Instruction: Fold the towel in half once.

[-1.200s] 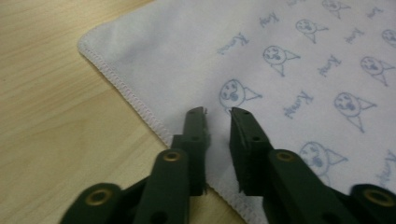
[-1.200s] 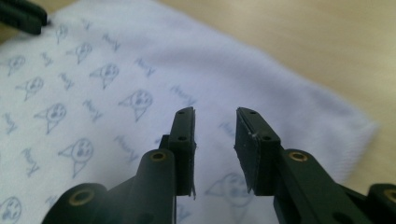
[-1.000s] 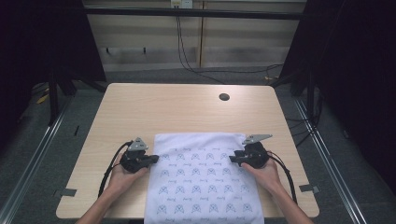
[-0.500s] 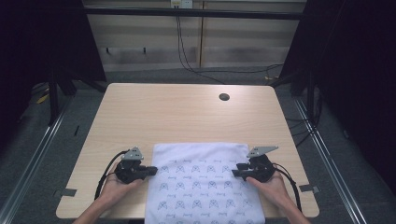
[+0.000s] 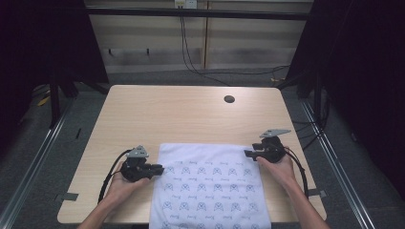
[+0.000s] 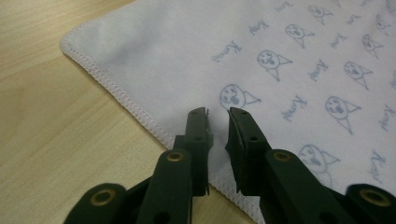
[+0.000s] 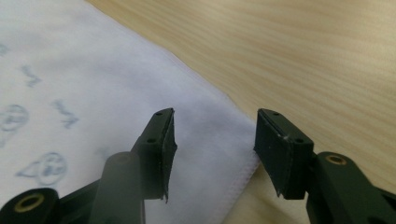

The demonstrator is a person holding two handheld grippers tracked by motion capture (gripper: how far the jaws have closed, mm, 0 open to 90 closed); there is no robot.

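Though released, cloth [image 5: 210, 186] between claws.

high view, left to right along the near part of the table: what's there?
left gripper → white printed cloth → right gripper

The white printed cloth [image 5: 210, 188] is running off the high view's bottom edge — its near hem is lying out of sight, and both forearms are getting cropped there too.
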